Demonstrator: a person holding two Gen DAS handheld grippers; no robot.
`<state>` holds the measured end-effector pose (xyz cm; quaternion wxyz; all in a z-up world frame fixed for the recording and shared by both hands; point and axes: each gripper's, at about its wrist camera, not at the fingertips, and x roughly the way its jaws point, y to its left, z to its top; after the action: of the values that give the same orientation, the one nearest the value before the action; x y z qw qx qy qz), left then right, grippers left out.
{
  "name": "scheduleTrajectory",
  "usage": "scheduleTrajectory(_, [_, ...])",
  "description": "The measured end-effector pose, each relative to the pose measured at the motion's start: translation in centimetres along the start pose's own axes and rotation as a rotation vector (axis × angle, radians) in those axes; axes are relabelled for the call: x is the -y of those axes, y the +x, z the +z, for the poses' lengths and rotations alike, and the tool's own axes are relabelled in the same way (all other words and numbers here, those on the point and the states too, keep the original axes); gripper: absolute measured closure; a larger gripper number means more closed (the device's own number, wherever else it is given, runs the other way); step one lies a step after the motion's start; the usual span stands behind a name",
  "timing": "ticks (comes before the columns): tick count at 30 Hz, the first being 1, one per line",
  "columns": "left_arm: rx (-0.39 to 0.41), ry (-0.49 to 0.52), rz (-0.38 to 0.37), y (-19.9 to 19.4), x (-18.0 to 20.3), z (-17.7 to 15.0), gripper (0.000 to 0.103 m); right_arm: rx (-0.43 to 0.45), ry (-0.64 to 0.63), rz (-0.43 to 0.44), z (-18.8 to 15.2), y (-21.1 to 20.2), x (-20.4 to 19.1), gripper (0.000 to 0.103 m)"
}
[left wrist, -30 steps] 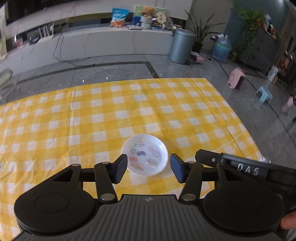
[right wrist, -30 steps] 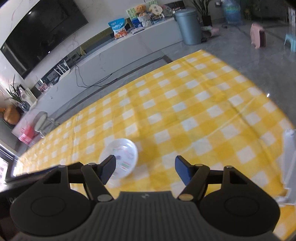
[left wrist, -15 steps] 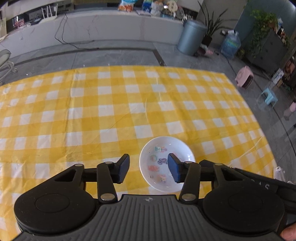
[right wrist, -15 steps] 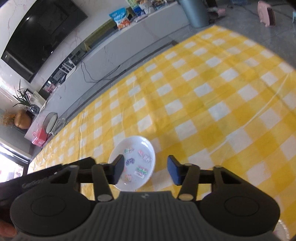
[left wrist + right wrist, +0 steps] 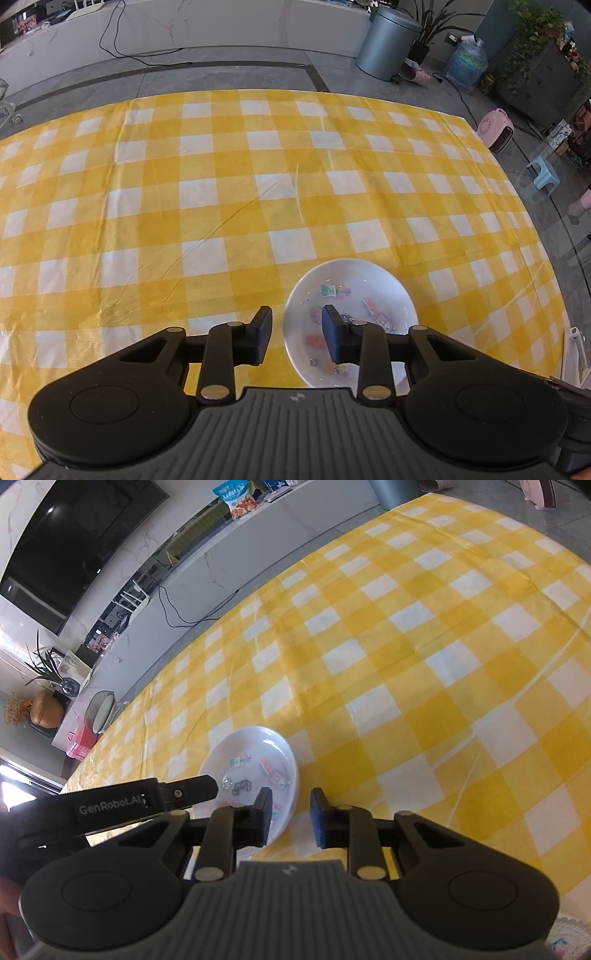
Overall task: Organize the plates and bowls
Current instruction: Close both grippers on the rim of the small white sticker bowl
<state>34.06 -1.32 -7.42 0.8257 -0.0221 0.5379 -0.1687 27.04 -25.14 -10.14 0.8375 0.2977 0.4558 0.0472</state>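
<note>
A small white plate with colourful printed pictures (image 5: 351, 295) lies on the yellow-and-white checked tablecloth (image 5: 221, 192), near its front right. My left gripper (image 5: 295, 338) is open and straddles the plate's left rim, right finger over the plate, left finger outside. In the right wrist view the same plate (image 5: 255, 760) lies at lower centre. My right gripper (image 5: 291, 819) is open and straddles the plate's right rim, left finger over it. The left gripper's finger (image 5: 184, 794) reaches in from the left.
A white rack edge (image 5: 572, 354) stands at the table's right edge. Beyond the table are a grey bin (image 5: 388, 40), a water jug (image 5: 465, 62), a pink stool (image 5: 496, 129) and a long white counter (image 5: 207, 565).
Both grippers have moved closer and lower onto the plate, one on each rim. Their jaws have narrowed compared with one second ago. The plate has not moved on the cloth.
</note>
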Motion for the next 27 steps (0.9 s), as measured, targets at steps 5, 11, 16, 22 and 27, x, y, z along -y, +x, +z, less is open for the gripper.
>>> scheduleTrajectory(5, [-0.032, 0.024, 0.034, 0.5, 0.7, 0.0, 0.083, -0.019, -0.003, 0.016, -0.2, 0.3, -0.1, 0.089])
scheduleTrajectory(11, [-0.031, 0.052, 0.07, 0.6, 1.4, -0.1, 0.087, -0.015, 0.005, 0.013, -0.3, 0.3, 0.3, 0.097])
scheduleTrajectory(16, [-0.011, 0.089, 0.076, -0.6, 2.2, 0.2, 0.095, -0.009, 0.016, 0.001, -0.1, -0.1, 0.4, 0.098])
scheduleTrajectory(22, [0.022, 0.091, 0.072, -3.5, 3.4, 0.2, 0.097, 0.018, 0.054, 0.051, 0.3, -2.3, 0.8, 0.099])
scheduleTrajectory(27, [0.059, 0.092, 0.07, -6.6, 5.0, -0.7, 0.098, 0.041, 0.048, 0.074, -0.1, -5.0, 0.6, 0.1])
